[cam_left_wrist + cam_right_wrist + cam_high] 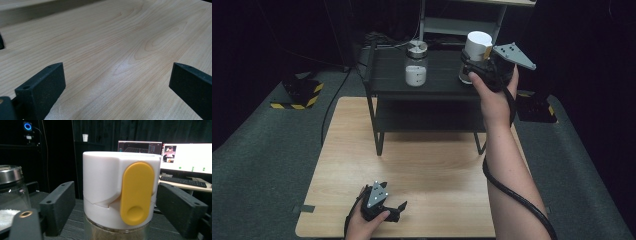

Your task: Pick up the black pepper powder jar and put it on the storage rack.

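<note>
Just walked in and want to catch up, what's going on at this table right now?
A person works two handheld claws. The right claw is up at the black shelf, its jaws around the white lid of a jar with a yellow tab; gaps show on both sides, so it isn't pressing. A glass jar with white powder stands to its left. The left claw rests open on the wooden table.
</note>
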